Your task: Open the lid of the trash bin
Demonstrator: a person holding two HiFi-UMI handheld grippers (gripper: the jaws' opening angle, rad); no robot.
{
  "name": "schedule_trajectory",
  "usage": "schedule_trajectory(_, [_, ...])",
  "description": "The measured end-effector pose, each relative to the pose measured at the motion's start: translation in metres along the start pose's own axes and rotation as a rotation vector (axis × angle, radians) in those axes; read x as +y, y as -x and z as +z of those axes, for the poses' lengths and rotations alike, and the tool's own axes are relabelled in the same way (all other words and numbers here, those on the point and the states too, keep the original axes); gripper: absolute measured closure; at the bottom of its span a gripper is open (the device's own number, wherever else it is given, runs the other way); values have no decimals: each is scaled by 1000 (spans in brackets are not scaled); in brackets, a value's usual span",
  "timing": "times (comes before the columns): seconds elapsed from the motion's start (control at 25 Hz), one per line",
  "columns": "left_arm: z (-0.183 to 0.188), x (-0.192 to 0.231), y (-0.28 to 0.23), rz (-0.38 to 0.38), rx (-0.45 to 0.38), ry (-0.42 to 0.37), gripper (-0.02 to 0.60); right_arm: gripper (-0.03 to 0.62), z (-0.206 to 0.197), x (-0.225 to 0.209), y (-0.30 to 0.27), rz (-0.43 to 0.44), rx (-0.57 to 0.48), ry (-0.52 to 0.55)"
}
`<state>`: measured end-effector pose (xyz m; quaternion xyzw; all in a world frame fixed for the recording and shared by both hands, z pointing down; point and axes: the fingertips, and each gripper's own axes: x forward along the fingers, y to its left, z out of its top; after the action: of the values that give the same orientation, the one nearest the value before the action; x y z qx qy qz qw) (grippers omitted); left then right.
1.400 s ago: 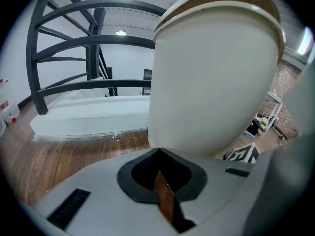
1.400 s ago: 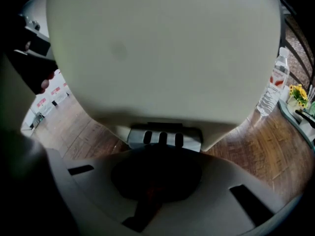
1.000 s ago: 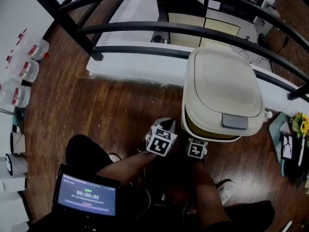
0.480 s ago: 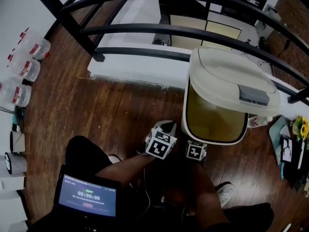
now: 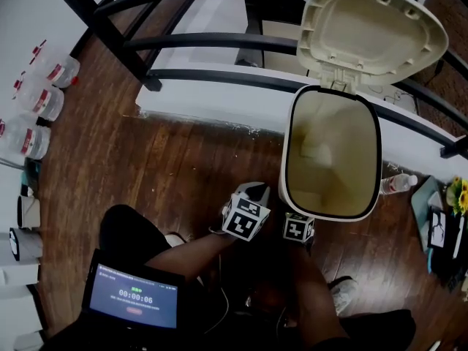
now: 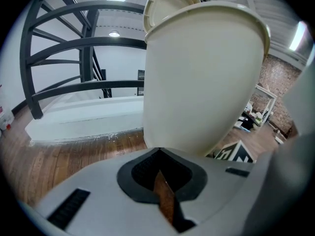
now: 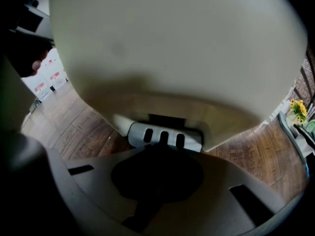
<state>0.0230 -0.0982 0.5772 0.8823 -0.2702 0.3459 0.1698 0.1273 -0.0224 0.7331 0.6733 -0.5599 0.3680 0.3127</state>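
The trash bin (image 5: 344, 123) stands on the wood floor (image 5: 183, 167), its lid (image 5: 369, 31) tipped up at the rear hinge. It is smooth, stiff cream plastic that looks light and likely slippery to pinch, so the slotted grey pedal (image 7: 165, 136) at its foot gives better purchase. The right gripper (image 7: 162, 149), jaws together, rests on that pedal; the left gripper (image 6: 158, 156), jaws closed and empty, sits beside the bin's base.

Pale grey plastic left gripper (image 5: 254, 192) and right gripper (image 7: 157, 154), each bearing a black-and-white marker cube (image 5: 245, 218); dark clothing (image 5: 128, 236), white sneaker (image 5: 342, 289).
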Motion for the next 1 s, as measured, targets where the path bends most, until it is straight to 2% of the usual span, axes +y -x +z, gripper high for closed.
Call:
schedule_trajectory(0.6, [-8, 10, 2, 18, 25, 29, 583, 592, -3, 5, -4, 50, 17, 25])
schedule_trajectory(1.0, [-6, 12, 4, 21, 15, 23, 583, 592, 0, 3, -2, 34, 9, 46])
